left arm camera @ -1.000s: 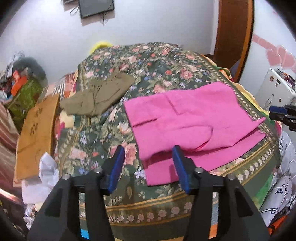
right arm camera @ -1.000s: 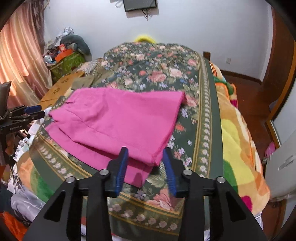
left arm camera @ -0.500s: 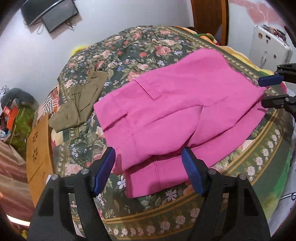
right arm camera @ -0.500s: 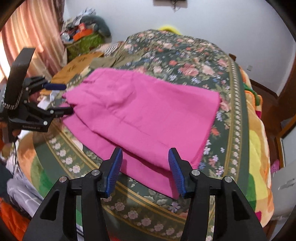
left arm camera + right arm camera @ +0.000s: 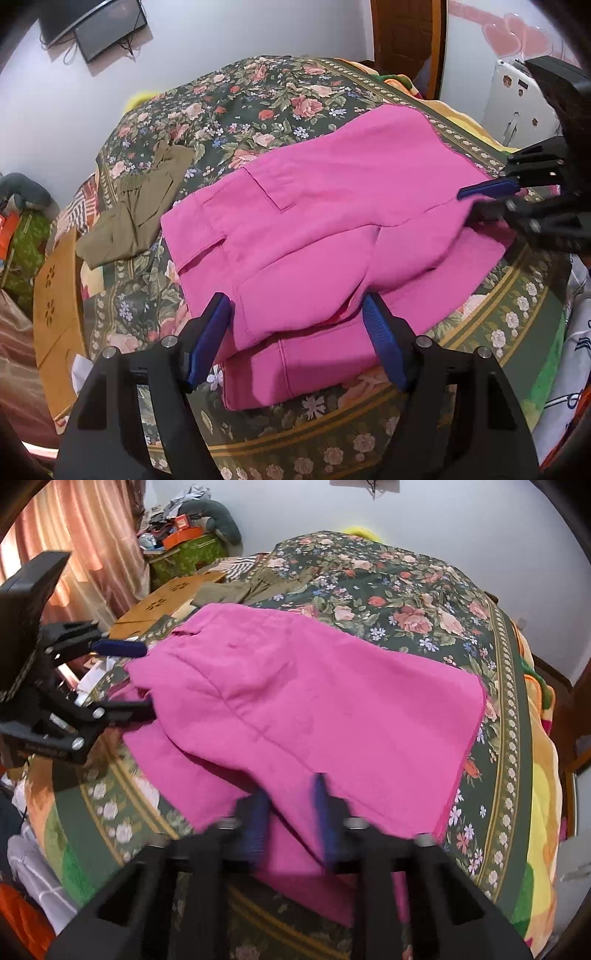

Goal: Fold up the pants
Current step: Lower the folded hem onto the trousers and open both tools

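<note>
I've got the pink pants (image 5: 332, 229) lying across the near end of the bed (image 5: 280, 96), already doubled over, with the lower layer poking out along the edge closest to me. My left gripper (image 5: 295, 332) is spread wide, its blue pads straddling the near corner at the pocket end, nothing pinched. My right gripper (image 5: 290, 819) is blurred at the opposite end; there's a gap between its pads and cloth sits in it, but I can't tell whether it bites.

To do this well, I think both grippers should catch both layers, not only the top flap, or the bottom one will lag and skew the fold. I want matching grips right at the edge, then lift evenly and carry straight toward the far side. The olive garment (image 5: 136, 218) sits well clear.
</note>
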The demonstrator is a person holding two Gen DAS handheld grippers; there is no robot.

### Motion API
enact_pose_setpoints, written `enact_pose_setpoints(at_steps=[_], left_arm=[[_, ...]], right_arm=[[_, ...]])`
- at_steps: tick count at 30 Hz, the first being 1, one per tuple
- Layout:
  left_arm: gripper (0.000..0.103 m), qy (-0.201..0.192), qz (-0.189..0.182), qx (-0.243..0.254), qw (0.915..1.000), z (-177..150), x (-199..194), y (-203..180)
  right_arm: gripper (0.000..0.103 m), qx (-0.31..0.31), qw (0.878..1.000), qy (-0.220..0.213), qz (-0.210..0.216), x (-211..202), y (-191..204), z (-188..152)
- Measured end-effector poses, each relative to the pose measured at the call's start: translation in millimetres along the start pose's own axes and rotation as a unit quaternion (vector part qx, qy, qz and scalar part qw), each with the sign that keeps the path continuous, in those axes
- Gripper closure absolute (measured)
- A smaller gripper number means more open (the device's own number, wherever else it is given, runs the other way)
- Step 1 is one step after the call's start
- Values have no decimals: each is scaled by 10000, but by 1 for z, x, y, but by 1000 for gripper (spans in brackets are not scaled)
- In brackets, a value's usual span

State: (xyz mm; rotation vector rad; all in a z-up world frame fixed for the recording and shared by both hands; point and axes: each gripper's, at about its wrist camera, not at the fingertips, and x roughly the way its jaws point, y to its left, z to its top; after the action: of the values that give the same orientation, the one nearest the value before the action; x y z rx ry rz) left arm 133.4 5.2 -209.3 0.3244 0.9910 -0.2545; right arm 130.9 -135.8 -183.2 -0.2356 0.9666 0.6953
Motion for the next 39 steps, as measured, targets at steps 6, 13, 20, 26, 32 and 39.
enact_pose_setpoints(at_steps=[6, 13, 20, 26, 32, 39], left_arm=[[29, -104, 65, 67, 9999, -4, -4, -3], [76, -413, 258, -2, 9988, 6, -12, -3], [91, -566, 64, -78, 9983, 5, -29, -5], [90, -294, -73, -92, 9995, -12, -24, -13], [80, -183, -281, -414, 9986, -25, -30, -6], [62, -237, -368, -1303, 9905, -45, -49, 30]], right_arm=[[97, 248, 9989, -405, -12, -11, -4, 6], [98, 241, 9980, -589, 53, -27, -3, 8], [99, 190, 9981, -590, 71, -35, 3, 2], [99, 197, 9988, -435, 125, -29, 7, -11], [98, 340, 9989, -276, 169, -25, 5, -23], [90, 705, 9971, -300, 5, -45, -9, -31]])
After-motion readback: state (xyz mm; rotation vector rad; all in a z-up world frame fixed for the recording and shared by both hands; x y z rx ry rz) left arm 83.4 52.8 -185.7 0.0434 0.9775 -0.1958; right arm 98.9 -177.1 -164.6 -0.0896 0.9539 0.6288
